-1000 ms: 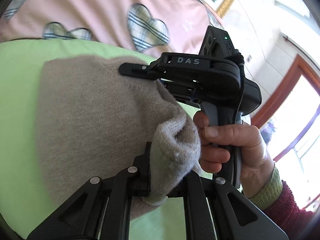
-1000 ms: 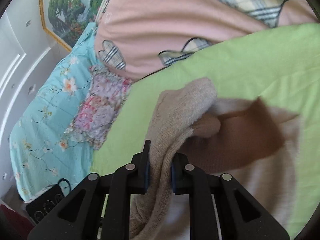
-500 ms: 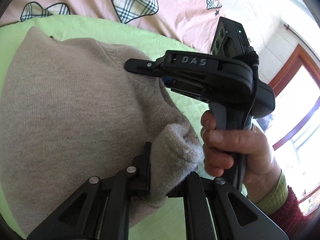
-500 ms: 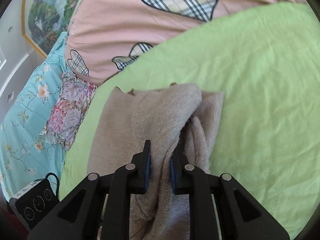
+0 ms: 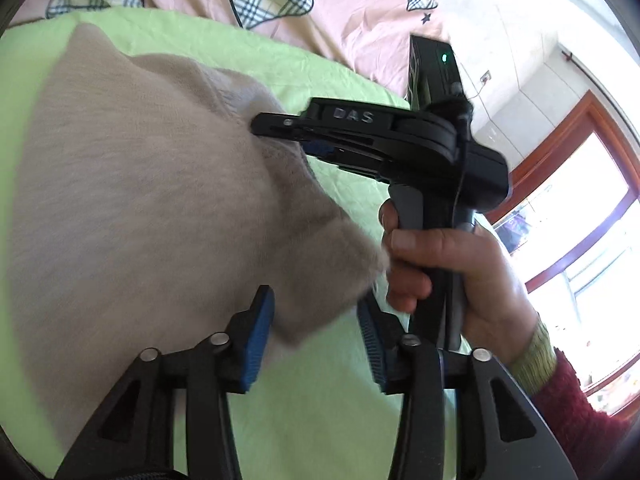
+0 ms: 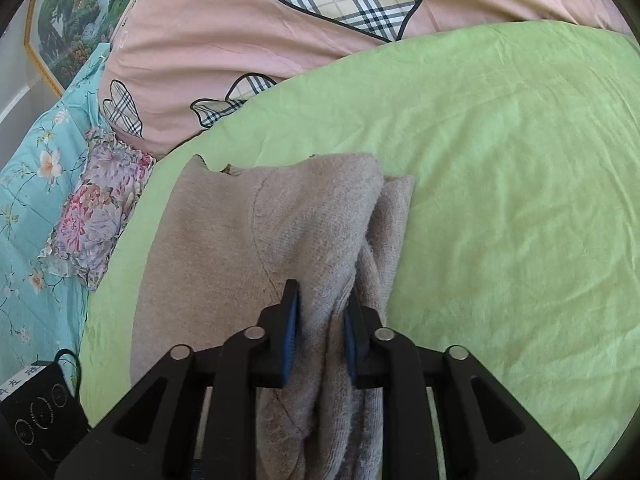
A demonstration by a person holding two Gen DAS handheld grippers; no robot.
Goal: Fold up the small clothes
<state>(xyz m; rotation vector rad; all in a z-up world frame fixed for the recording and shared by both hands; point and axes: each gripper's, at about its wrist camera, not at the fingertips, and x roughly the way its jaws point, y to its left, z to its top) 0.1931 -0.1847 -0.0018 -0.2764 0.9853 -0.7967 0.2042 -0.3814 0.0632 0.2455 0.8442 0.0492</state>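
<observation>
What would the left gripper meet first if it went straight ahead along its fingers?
Most likely the beige knit garment: its folded corner already hangs between the left gripper's open fingers, with the green sheet beneath. Depth is unclear.
</observation>
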